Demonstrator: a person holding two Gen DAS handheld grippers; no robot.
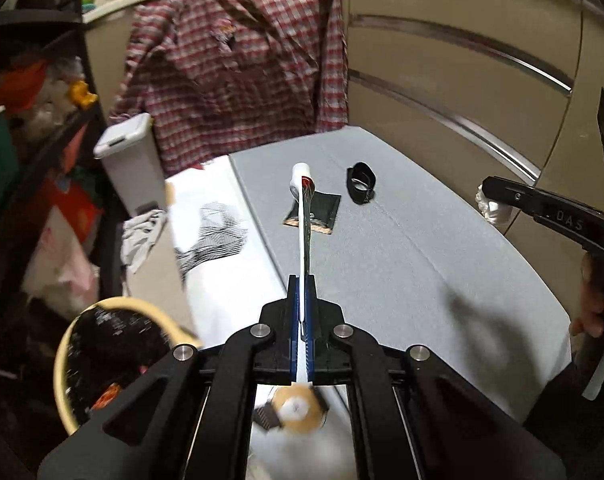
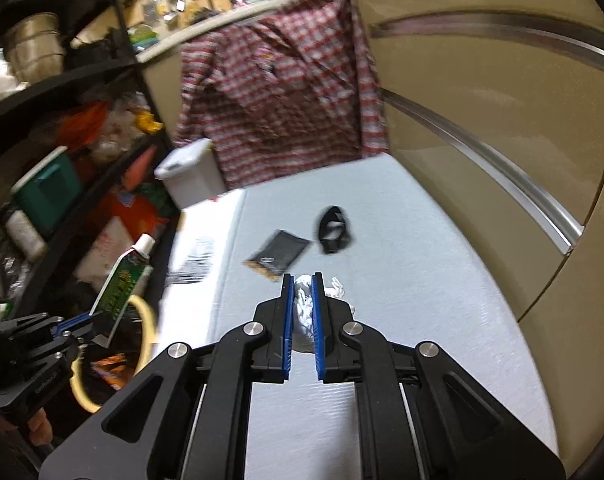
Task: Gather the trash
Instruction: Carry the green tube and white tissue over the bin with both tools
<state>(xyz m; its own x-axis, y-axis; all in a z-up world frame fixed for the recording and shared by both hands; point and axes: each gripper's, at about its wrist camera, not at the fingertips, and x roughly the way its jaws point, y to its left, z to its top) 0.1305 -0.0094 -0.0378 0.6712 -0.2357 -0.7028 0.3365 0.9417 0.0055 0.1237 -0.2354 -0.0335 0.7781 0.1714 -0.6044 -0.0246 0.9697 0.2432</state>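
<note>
My left gripper [image 1: 302, 280] is shut on a flattened toothpaste tube [image 1: 303, 216], seen edge-on with its white cap up. In the right wrist view the same tube [image 2: 121, 284] is green and white, held by the left gripper [image 2: 89, 322] over a round bin with a cream rim [image 2: 147, 322]. My right gripper [image 2: 302, 280] is shut on a crumpled white tissue [image 2: 304, 312] above the grey table [image 2: 422, 280]. It also shows at the right of the left wrist view [image 1: 488, 188]. A dark flat packet [image 2: 279, 256] and a black curled strap [image 2: 334, 230] lie on the table.
The bin [image 1: 61, 360] holds dark trash and orange wrappers left of the table. A white lidded bin [image 1: 129, 164] stands behind. A cluttered black shelf [image 2: 41, 160] fills the left. A plaid shirt [image 1: 237, 80] hangs at the back. A white printed cloth [image 1: 221, 236] covers the table's left.
</note>
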